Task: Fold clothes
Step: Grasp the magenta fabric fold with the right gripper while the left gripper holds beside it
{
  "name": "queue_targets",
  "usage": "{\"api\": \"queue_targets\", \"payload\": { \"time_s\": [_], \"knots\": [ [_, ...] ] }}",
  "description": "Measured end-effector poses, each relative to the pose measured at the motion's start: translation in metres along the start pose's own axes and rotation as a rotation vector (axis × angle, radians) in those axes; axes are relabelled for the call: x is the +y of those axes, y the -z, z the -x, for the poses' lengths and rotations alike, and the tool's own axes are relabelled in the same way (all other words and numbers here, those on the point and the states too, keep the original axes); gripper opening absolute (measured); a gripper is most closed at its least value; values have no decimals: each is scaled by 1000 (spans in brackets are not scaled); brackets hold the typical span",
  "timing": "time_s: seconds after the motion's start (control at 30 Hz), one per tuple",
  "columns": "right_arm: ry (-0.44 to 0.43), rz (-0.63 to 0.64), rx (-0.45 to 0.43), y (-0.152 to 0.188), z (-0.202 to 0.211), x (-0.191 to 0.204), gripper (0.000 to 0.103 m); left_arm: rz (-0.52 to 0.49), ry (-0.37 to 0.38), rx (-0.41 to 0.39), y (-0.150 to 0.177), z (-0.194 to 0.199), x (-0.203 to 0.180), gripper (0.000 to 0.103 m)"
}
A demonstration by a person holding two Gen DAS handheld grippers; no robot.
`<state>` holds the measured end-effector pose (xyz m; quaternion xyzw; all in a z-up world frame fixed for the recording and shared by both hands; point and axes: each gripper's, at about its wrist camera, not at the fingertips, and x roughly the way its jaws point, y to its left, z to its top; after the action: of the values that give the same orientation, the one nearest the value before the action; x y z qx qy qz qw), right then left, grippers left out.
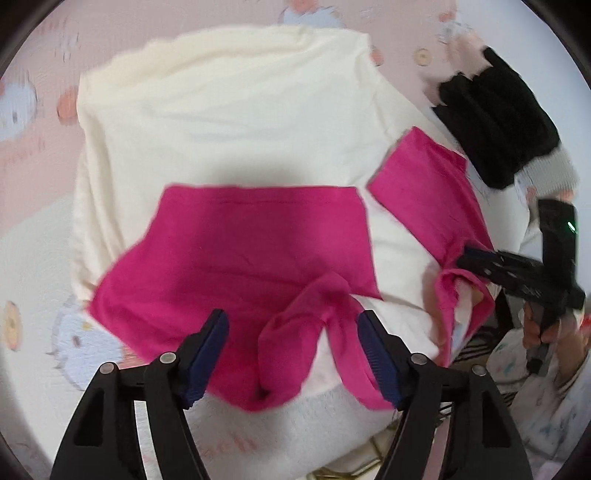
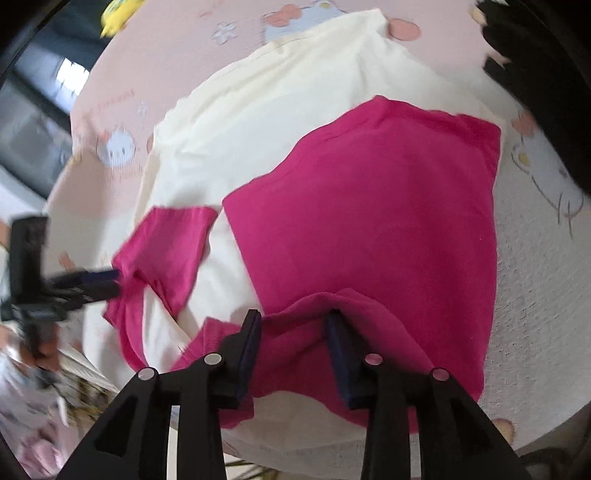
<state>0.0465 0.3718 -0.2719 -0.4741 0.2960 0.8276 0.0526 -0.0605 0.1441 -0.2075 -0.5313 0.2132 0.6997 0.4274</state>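
Left tongs [image 1: 291,354] wide open around bunched magenta cotton sleeve [image 1: 295,325], low centre; right tongs [image 2: 293,354] likewise agape over magenta fabric. Beyond, cream-and-magenta jersey shirt [image 1: 229,110] spread on pink cartoon-print bedsheet [image 1: 33,147]. Best to close squarely on one layer, lift evenly.

One cream garment [image 1: 229,110] lay spread on the pink printed sheet [image 1: 33,155]. It carried two magenta sleeves: one [image 1: 236,243] near the middle of the left wrist view and a second [image 1: 428,192] to its right. One folded black garment [image 1: 495,118] sat at the far right. Two grippers were counted: the left gripper [image 1: 293,354] and the right gripper [image 2: 293,350]. Each had two fingers with dark blue pads [image 1: 208,354]. One yellow object [image 2: 118,13] showed at the far left edge in the right wrist view, too blurred to identify.
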Motion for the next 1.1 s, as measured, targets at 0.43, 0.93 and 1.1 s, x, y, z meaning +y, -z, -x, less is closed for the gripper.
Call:
{"api": "queue_targets", "payload": {
  "time_s": [0.43, 0.93, 1.1],
  "knots": [
    [19, -55, 4, 0, -3, -7, 36, -238, -118, 17, 28, -31, -62, 71],
    [189, 68, -59, 13, 24, 24, 57, 68, 44, -25, 20, -58, -47, 28],
    [213, 113, -119, 28, 50, 42, 57, 74, 46, -30, 20, -60, -47, 28]
  ]
}}
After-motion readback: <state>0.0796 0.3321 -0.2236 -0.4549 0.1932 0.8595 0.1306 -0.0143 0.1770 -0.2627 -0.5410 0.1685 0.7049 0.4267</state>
